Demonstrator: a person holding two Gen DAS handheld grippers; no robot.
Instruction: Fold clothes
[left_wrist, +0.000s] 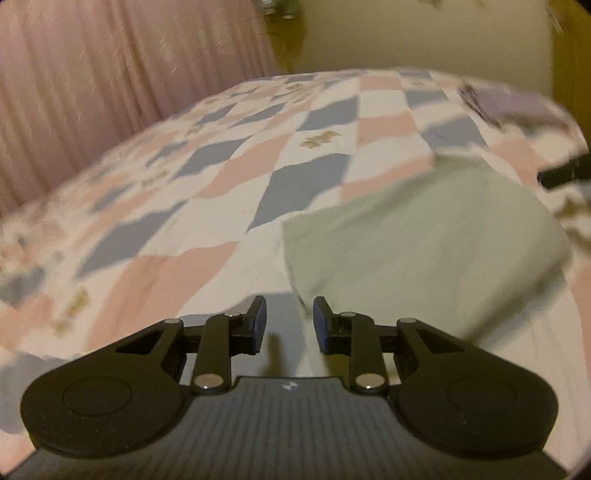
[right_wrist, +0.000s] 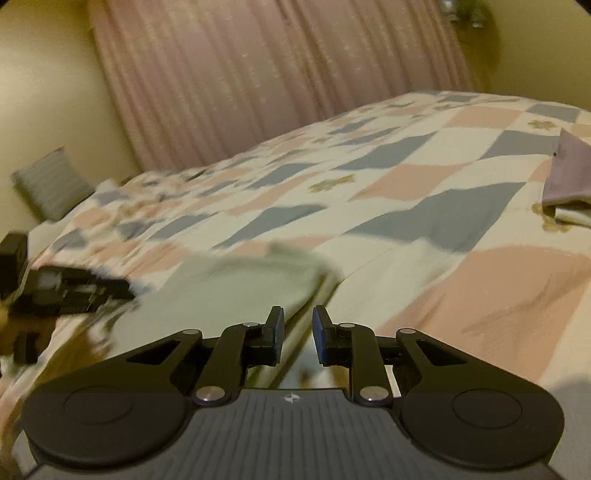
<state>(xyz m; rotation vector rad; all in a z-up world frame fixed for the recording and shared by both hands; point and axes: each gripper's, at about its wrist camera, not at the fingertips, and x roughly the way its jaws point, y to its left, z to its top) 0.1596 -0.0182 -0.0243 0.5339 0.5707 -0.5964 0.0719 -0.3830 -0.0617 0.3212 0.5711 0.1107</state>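
A pale green garment (left_wrist: 424, 240) lies folded flat on the checked bedspread (left_wrist: 258, 158). In the left wrist view my left gripper (left_wrist: 289, 325) is open and empty, just short of the garment's near left corner. In the right wrist view the garment (right_wrist: 236, 284) lies ahead and to the left. My right gripper (right_wrist: 298, 336) is open and empty at the garment's near right edge. The left gripper shows in the right wrist view (right_wrist: 74, 288) at the garment's left side. The right gripper's tip shows in the left wrist view (left_wrist: 561, 173) at the far right.
A folded lilac garment (right_wrist: 569, 177) on a white one lies at the right of the bed; it also shows in the left wrist view (left_wrist: 517, 103). Pink curtains (right_wrist: 277, 81) hang behind the bed. A grey striped cushion (right_wrist: 51, 184) leans on the wall at left.
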